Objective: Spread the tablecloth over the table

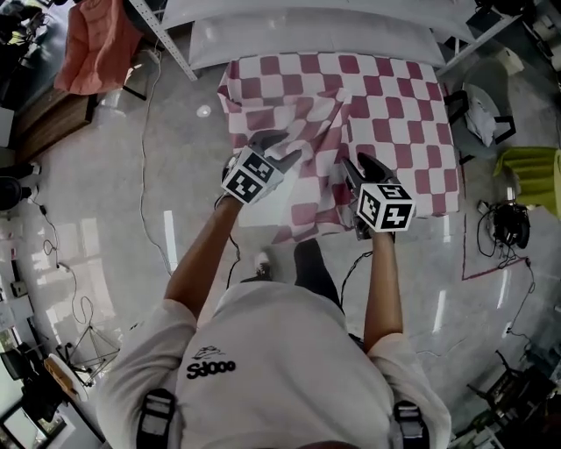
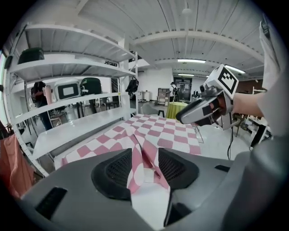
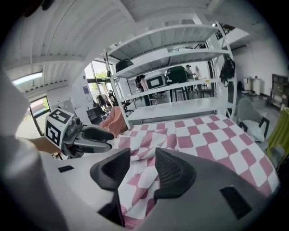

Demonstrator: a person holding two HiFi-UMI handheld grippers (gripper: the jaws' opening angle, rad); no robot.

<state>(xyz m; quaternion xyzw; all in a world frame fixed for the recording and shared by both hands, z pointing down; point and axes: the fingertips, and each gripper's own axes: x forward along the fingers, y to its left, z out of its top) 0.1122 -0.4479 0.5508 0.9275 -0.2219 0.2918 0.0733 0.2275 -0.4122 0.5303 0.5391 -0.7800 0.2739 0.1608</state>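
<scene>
A pink-and-white checked tablecloth (image 1: 386,114) covers most of the table, flat on the right and far side. A bunched ridge (image 1: 316,131) runs down its middle, and its near-left part is folded back, baring the white tabletop (image 1: 263,210). My left gripper (image 1: 279,147) hovers over the ridge's left side, jaws open with nothing pressed between them. My right gripper (image 1: 366,168) stands open over the near edge to the right of the ridge. In the left gripper view the fold (image 2: 144,149) shows through the jaws' gap. In the right gripper view rumpled cloth (image 3: 144,135) lies below the open jaws.
A white shelving rack (image 1: 307,17) stands behind the table. An orange cloth (image 1: 96,44) hangs at the far left. Cables (image 1: 500,228) and a yellow-green cover (image 1: 530,171) lie on the floor at the right. The person's legs stand at the near edge.
</scene>
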